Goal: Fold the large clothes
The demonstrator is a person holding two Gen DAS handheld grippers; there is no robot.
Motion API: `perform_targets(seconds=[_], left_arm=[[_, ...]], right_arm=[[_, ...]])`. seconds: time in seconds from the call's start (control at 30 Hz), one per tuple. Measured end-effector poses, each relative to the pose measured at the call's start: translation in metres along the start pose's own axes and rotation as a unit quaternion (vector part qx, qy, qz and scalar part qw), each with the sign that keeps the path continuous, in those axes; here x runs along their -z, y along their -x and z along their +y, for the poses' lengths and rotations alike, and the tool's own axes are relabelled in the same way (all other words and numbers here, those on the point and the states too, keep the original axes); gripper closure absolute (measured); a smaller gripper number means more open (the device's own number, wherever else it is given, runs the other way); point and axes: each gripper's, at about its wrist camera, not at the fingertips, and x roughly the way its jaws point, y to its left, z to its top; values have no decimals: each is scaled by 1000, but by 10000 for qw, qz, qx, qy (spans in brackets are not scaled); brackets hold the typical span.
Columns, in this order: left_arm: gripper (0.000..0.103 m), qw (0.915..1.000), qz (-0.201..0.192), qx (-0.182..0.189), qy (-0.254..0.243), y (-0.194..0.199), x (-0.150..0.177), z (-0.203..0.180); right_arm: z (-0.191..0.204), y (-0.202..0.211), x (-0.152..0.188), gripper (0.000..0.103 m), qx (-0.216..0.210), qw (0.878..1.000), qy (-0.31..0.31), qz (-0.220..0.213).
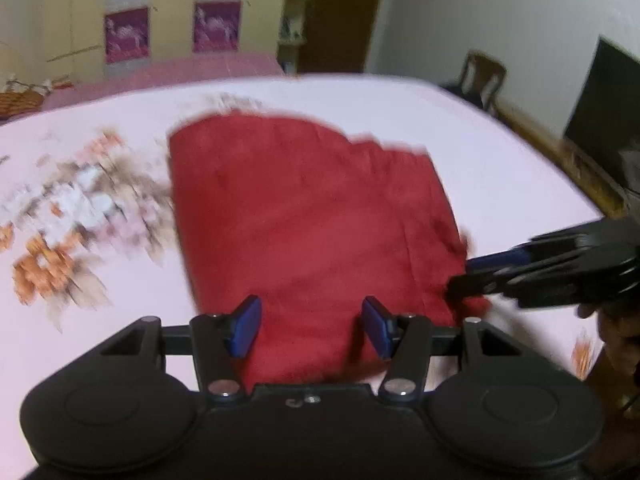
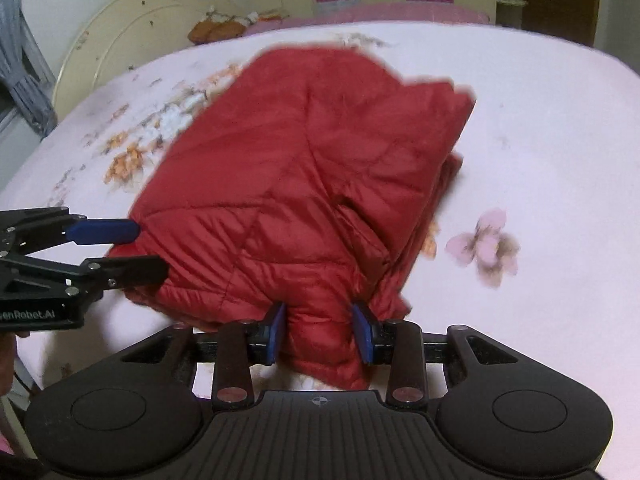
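Observation:
A red quilted jacket (image 1: pixel 304 216) lies folded on a pink flowered bedsheet (image 1: pixel 100 288); it also shows in the right wrist view (image 2: pixel 304 168). My left gripper (image 1: pixel 312 330) hangs over the jacket's near edge with its blue pads wide apart and nothing between them; in the right wrist view (image 2: pixel 154 250) it sits at the jacket's left corner. My right gripper (image 2: pixel 320 332) is closed on a bunched near fold of the jacket; in the left wrist view (image 1: pixel 460 276) it sits at the jacket's right corner.
The bedsheet (image 2: pixel 540 140) spreads around the jacket. A cream headboard (image 2: pixel 132 36) and an orange bundle (image 2: pixel 216 28) stand at the far end. A wooden chair (image 1: pixel 480 76) and a dark screen (image 1: pixel 604 96) stand beyond the bed's right edge.

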Motion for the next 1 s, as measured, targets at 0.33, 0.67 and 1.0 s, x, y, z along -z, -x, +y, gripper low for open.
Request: perform_targets(seconds=[0.33,0.67,1.0], left_arm=[[48,9981,-138,-154,572,-59,-48,38],[47,9975,12,-257,661,-63,-49,43],[13,9922,0,-8,1250,-54,-36,61]], right_arm=[[-55,-11,-69,97,328,9915,-540,-1137],[-98,-70,-57,97,214,9930,-1083,-413],[-131,-24,-36,31,-723,9694,-2227,-737]])
